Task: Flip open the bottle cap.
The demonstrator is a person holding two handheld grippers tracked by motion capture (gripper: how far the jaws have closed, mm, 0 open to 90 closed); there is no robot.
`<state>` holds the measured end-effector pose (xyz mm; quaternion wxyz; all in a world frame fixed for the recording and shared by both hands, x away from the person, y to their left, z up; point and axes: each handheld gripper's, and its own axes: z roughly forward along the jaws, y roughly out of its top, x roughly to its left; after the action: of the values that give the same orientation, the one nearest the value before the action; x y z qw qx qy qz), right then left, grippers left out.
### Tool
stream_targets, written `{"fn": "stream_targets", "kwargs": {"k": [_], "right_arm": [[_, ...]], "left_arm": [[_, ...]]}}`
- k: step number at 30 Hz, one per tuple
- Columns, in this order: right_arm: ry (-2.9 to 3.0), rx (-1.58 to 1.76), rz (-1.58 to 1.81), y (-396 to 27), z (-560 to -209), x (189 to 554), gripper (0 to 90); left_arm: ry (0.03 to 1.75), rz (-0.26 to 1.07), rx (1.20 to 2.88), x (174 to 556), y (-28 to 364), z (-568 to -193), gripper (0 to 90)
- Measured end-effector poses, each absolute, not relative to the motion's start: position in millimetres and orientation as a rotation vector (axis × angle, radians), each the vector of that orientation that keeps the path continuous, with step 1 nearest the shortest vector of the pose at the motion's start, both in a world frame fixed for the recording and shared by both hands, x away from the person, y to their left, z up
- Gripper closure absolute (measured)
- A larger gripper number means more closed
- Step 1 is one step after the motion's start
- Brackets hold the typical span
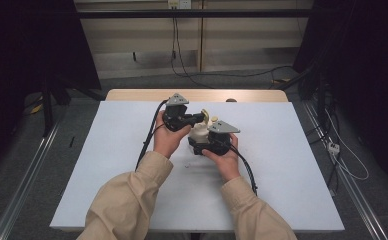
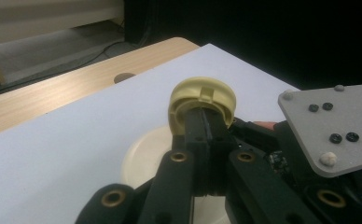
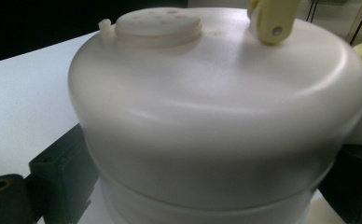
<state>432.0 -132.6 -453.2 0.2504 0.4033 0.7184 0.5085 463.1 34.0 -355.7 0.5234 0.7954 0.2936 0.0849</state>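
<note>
A cream round container (image 1: pixel 198 133) with a domed lid stands mid-table on the white board (image 1: pixel 107 150). In the right gripper view its body (image 3: pixel 216 107) bulges between my black fingers (image 3: pixel 62 172), and a vent cap (image 3: pixel 156 23) sits on the lid. My right gripper (image 1: pixel 208 146) is shut on the container's near side. A yellow handle piece (image 2: pixel 202 93) rises from the lid (image 2: pixel 139 158). My left gripper (image 2: pixel 207 119) comes in from the left (image 1: pixel 201 119) with its jaws pressed together on that yellow piece (image 1: pixel 206 117). The yellow hinge end (image 3: pixel 272 18) appears at the lid's top.
The right gripper's grey plate (image 2: pixel 333 126) is close beside the left jaws. A wooden table strip with a round hole (image 1: pixel 230 100) runs behind the board. Cables lie on the floor beyond and to the right (image 1: pixel 342 155). Bare board surrounds the container.
</note>
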Motion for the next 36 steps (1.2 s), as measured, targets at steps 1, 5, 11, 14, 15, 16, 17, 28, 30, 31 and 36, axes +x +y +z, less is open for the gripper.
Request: {"fn": "stream_targets", "kwargs": {"k": [1, 5, 11, 14, 15, 16, 17, 28, 30, 31, 36], "right_arm": [[1.955, 1.098, 1.384, -132.6, -453.2, 432.0, 5.0], [1.955, 1.099, 1.383, -132.6, -453.1, 431.9, 5.0], [1.955, 1.097, 1.382, -132.6, -453.1, 431.8, 5.0], [1.955, 1.096, 1.382, -132.6, -453.1, 431.7, 5.0], [1.954, 1.095, 1.382, -132.5, -453.1, 431.8, 5.0], [1.954, 1.095, 1.382, -132.5, -453.1, 431.8, 5.0], [1.954, 1.095, 1.382, -132.5, -453.1, 431.7, 5.0], [1.954, 1.1, 1.379, -132.3, -452.8, 431.6, 4.9], [1.955, 1.101, 1.375, -132.3, -452.5, 431.4, 4.8], [1.956, 1.102, 1.374, -132.5, -452.3, 431.3, 4.8], [1.954, 1.117, 1.373, -132.5, -451.7, 430.5, 4.5]], "left_arm": [[0.705, 0.205, 1.906, 463.0, 33.5, -355.7, 90.0], [0.701, 0.205, 1.907, 463.2, 32.3, -355.5, 90.0], [0.701, 0.206, 1.907, 463.2, 30.8, -355.6, 90.0], [0.702, 0.209, 1.908, 463.2, 30.8, -355.6, 90.0], [0.703, 0.208, 1.903, 463.1, 30.6, -355.5, 90.0], [0.701, 0.21, 1.906, 463.3, 30.6, -355.5, 90.0], [0.703, 0.209, 1.908, 463.4, 30.4, -355.6, 90.0], [0.7, 0.206, 1.901, 465.2, 29.7, -357.3, 90.0], [0.7, 0.199, 1.89, 465.8, 30.3, -356.9, 90.0], [0.699, 0.2, 1.888, 466.0, 30.5, -356.8, 90.0], [0.7, 0.203, 1.891, 465.6, 31.7, -355.7, 85.1]]}}
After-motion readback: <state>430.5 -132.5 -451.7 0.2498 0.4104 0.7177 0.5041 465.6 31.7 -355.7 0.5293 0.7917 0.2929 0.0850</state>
